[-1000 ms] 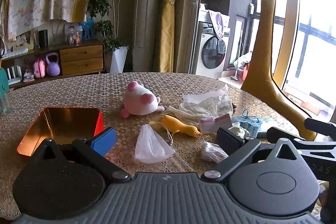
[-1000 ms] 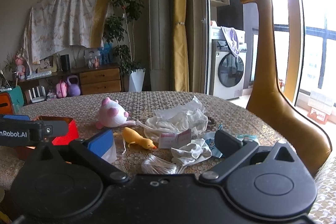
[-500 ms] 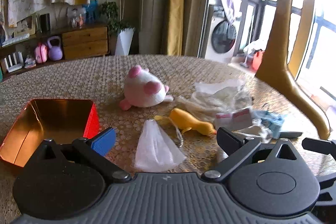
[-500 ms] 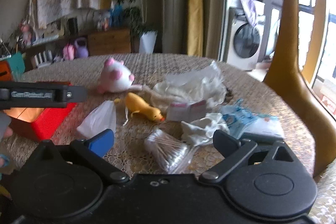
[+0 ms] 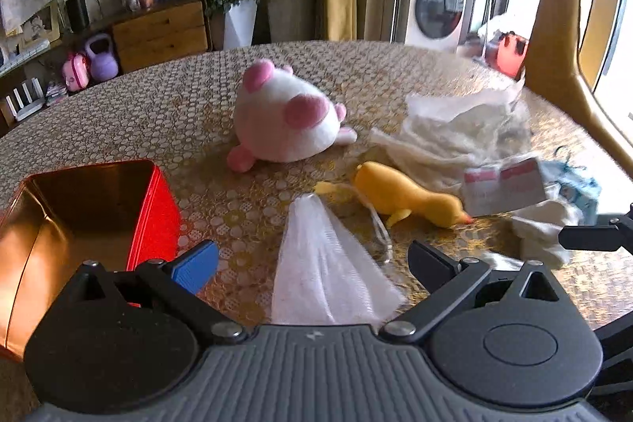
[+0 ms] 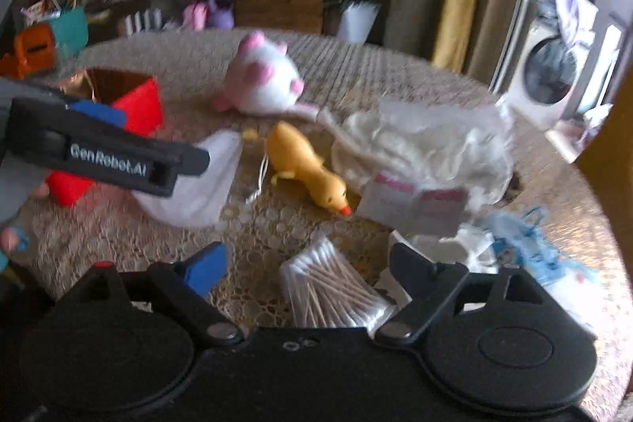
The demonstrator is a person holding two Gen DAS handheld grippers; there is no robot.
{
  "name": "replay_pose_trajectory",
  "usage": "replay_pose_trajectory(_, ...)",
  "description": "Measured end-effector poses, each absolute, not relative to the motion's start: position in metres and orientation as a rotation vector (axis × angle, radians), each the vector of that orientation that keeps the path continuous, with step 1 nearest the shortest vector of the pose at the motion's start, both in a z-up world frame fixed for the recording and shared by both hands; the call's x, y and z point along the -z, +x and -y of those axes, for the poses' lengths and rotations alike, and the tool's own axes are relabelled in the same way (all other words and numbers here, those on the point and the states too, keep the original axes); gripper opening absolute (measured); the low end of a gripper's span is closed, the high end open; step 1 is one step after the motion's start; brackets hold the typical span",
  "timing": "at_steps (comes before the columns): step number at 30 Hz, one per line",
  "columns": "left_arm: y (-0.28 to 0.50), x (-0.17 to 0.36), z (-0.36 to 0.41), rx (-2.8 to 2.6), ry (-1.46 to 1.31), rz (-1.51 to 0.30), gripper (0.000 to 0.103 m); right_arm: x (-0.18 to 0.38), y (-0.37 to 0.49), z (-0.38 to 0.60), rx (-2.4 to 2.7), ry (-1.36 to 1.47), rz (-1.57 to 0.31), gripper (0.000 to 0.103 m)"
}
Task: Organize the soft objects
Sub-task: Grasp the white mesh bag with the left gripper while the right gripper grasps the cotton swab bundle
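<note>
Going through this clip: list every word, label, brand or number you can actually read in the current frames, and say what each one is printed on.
"GenRobot.AI": white lettering on the black finger of the left gripper, seen from the right wrist view.
Pink-and-white packet: it carries print, but too blurred to read.
Blue-and-white pack: markings blurred, not readable.
Nothing else readable in either view.

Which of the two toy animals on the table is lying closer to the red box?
The pink-and-white plush. It lies just beyond the red box, while the yellow rubber duck lies further right, past the white mesh bag.
</note>
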State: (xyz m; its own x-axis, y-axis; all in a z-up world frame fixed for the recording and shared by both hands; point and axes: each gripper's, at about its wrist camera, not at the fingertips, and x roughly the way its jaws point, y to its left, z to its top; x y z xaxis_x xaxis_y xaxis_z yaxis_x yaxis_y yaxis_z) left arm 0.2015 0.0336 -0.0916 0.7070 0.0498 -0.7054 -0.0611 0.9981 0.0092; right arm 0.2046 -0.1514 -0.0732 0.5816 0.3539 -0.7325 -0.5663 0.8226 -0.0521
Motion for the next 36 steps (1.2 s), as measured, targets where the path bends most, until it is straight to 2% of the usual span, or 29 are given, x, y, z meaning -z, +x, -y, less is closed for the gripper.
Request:
replay_pose_trajectory(6,0.22,0.111,-0.034,-0.051,0.013,-0.855,0.103,0.091,0.226,0.155,-0.611,-0.365,-0.848,0.082)
replay_pose_trajectory(14,0.231,0.128,-0.039,-0.039,-0.003,-0.904,0.102,0.104,0.237,0.163,-0.678,-0.403,-0.898,0.081)
replay_pose_trajectory(21,0.235,0.134,-0.039,-0.04,-0.009,-0.921,0.1,0.109,0.241,0.165,-0.685,-0.396,-0.908,0.069)
replay_pose_trajectory(23,0.236,0.134,-0.04,-0.042,-0.022,-0.926,0.098,0.108,0.239,0.165,-0.694,-0.394,-0.906,0.06)
replay_pose_trajectory(25,0.236,0.135,-0.041,-0.044,-0.03,-0.926,0.093,0.107,0.239,0.165,-0.693,-0.399,-0.901,0.056)
replay_pose_trajectory(27,0.235,0.135,-0.042,-0.048,-0.034,-0.929,0.081,0.106,0.238,0.165,-0.687,-0.393,-0.903,0.05)
replay_pose_trajectory(28,0.235,0.135,-0.042,-0.048,-0.034,-0.928,0.08,0.106,0.238,0.165,-0.683,-0.389,-0.903,0.049)
replay_pose_trajectory(32,0.232,0.132,-0.041,-0.049,-0.018,-0.914,0.057,0.102,0.235,0.164,-0.674,-0.369,-0.895,0.039)
replay_pose_trajectory(33,0.232,0.131,-0.04,-0.048,-0.014,-0.912,0.05,0.101,0.234,0.164,-0.673,-0.365,-0.891,0.039)
replay_pose_trajectory(36,0.23,0.129,-0.039,-0.051,0.005,-0.901,0.037,0.098,0.231,0.163,-0.667,-0.35,-0.882,0.036)
